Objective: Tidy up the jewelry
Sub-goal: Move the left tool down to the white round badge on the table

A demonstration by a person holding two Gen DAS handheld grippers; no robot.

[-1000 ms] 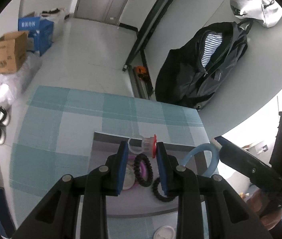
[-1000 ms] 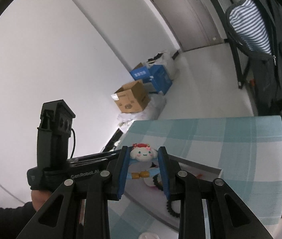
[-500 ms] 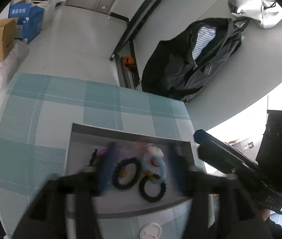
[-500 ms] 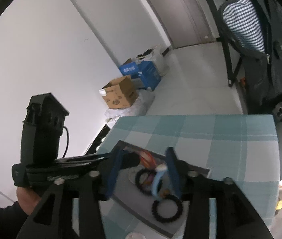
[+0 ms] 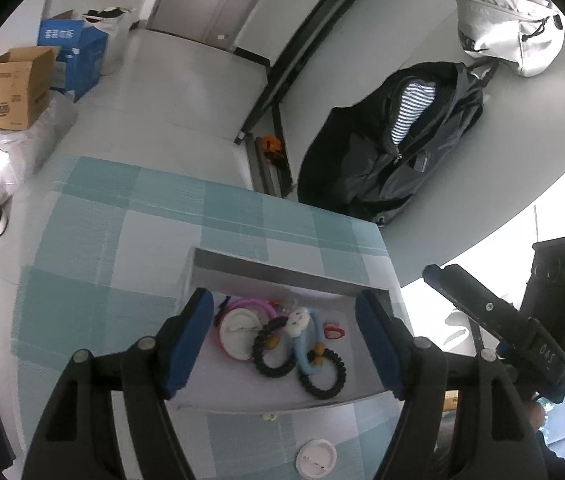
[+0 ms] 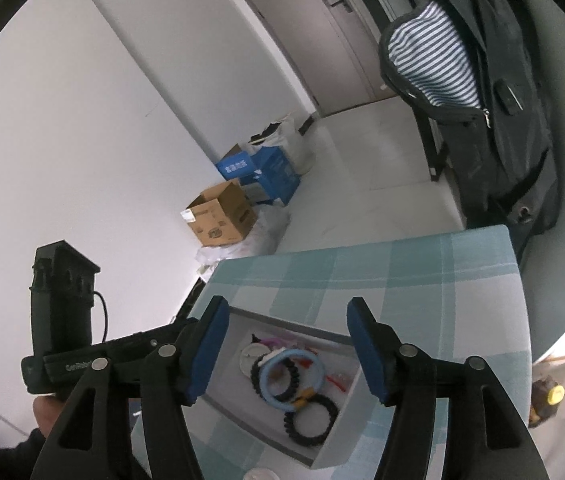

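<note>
My left hand-held gripper (image 5: 284, 338) and right hand-held gripper (image 6: 284, 350), jaws opening and empty, hover above the tray (image 5: 282, 276); white disc (image 5: 316, 457) lies nearer, on the counter (image 5: 102, 248).

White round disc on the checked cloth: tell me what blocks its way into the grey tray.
Only the grey tray's low near wall stands between the white round disc and the inside; the checked cloth between them holds just a tiny pale bit.

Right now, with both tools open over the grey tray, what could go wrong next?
The light blue bracelet lies across two black coil bands, so lifting one may drag the others. The white disc sits outside the tray near the table's front edge and could be knocked off.
</note>
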